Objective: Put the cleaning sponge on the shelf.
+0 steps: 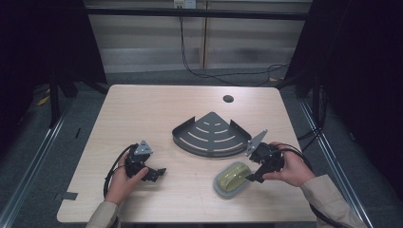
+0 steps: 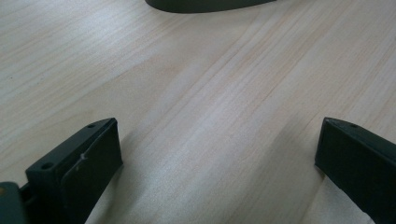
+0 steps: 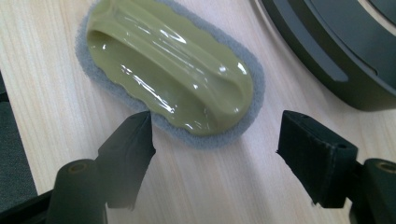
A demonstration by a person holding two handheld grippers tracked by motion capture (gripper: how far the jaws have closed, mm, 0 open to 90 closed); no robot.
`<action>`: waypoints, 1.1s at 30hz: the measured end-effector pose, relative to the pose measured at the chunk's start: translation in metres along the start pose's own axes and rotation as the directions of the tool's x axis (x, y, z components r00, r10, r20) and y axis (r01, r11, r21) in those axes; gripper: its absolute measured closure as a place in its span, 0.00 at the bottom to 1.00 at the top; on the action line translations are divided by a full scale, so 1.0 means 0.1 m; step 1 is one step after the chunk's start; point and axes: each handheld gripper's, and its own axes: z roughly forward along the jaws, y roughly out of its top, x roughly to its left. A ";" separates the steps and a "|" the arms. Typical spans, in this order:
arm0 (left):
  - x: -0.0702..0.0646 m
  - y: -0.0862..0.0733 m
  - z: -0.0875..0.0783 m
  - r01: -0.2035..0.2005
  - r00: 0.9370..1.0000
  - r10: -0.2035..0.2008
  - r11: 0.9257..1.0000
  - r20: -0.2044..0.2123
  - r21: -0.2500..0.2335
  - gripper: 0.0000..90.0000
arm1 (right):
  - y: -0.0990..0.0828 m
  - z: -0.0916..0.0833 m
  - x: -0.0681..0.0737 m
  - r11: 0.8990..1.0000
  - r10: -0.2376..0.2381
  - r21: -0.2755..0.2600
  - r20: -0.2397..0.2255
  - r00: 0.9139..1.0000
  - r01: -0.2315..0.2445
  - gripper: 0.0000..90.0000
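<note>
Olive-topped scrubber (image 1: 232, 178) lies on the table (image 1: 142, 109), at five o'clock from the dark rack (image 1: 211, 134), ungrasped. Right gripper (image 3: 215, 140) hovers beside it, jaws wide and empty; left gripper (image 1: 154, 174) idles open at nine o'clock. Pickup remains.

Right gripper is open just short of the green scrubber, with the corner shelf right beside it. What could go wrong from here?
1. The right gripper is open, its fingers at one end of the green scrubber, not astride it; closing now could clip only the grey pad edge and slip.
2. The dark corner shelf lies close by; a swing could knock it.
3. The left gripper is open over bare table, so nothing steadies the shelf.
</note>
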 end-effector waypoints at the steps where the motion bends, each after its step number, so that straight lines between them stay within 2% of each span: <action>1: 0.00 0.00 0.00 0.000 1.000 0.000 1.000 0.000 0.000 0.00 | 0.02 0.00 0.00 1.000 -0.007 0.004 0.000 1.000 0.007 0.30; 5: 0.00 0.00 0.00 0.001 1.000 -0.001 1.000 0.000 0.000 0.00 | 0.08 0.02 0.00 0.999 -0.040 0.004 -0.003 0.999 0.040 0.31; 14: 0.00 0.00 0.00 0.001 1.000 -0.001 1.000 0.002 0.001 0.00 | 0.20 0.07 0.04 0.997 -0.070 0.040 -0.023 0.997 0.070 0.34; 18: 0.00 0.00 0.00 0.001 1.000 -0.001 1.000 0.001 0.000 0.00 | 0.25 0.09 0.05 0.994 -0.103 0.044 -0.034 0.994 0.105 0.37; 26: 0.00 0.00 0.00 0.002 1.000 -0.002 1.000 0.001 0.001 0.00 | 0.33 0.16 0.07 0.988 -0.135 0.068 -0.044 0.990 0.138 0.40; 28: 0.00 0.00 0.00 0.002 1.000 -0.002 1.000 0.001 0.002 0.00 | 0.35 0.17 0.08 0.988 -0.128 0.078 -0.043 0.991 0.131 0.41; 29: 0.00 0.00 0.00 0.000 1.000 0.000 1.000 0.001 0.000 0.00 | 0.36 0.18 0.07 0.986 -0.143 0.083 -0.050 0.988 0.147 0.41; 33: 0.00 0.00 0.00 -0.003 1.000 0.003 1.000 0.004 0.002 0.00 | 0.40 0.18 0.08 0.985 -0.145 0.083 -0.046 0.988 0.148 0.42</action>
